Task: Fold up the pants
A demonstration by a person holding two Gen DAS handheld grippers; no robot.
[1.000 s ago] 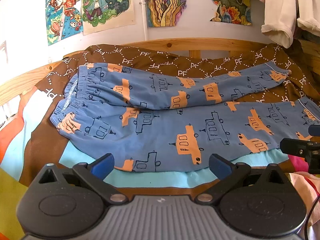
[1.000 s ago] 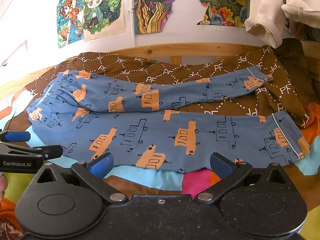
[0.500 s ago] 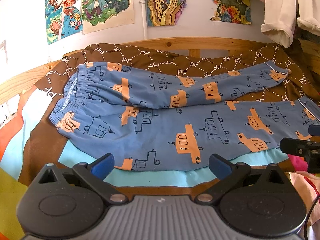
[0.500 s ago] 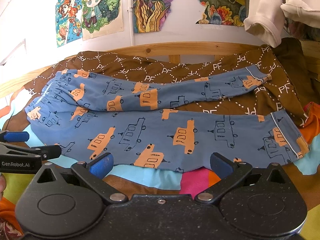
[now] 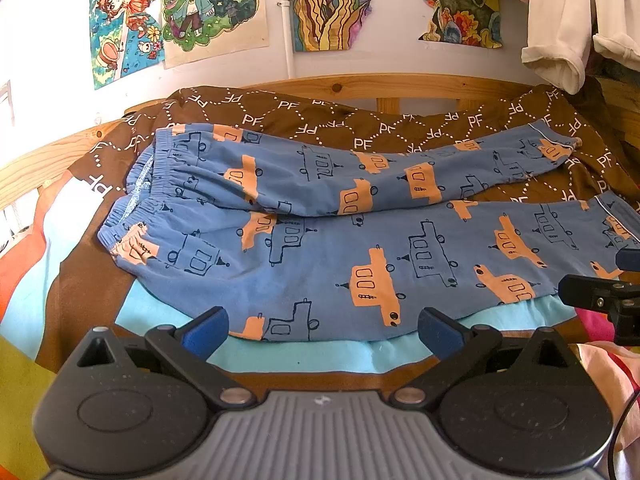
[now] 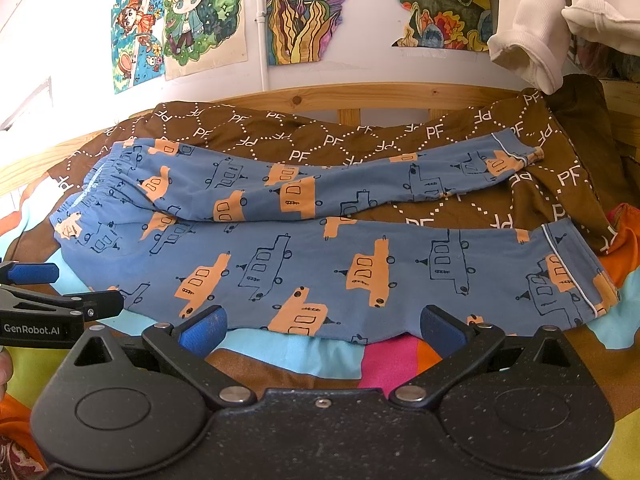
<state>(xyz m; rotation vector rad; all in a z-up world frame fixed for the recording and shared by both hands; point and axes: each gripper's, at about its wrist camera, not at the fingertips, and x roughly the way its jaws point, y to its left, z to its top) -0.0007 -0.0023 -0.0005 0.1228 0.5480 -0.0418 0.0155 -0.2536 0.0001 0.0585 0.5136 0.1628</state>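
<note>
In the left wrist view, you are holding the left gripper with its fingers spread wide and empty, just short of the near edge of the pants, which are lying flat across the bed with the waistband to the left and both legs running right, likely laid out so you can fold one leg over the other. The brown blanket is showing "PF" repeated. In the right wrist view, you are keeping the right gripper wide and empty too, near the cuff end; the other tool's side is reading "GenRobot.AI".
</note>
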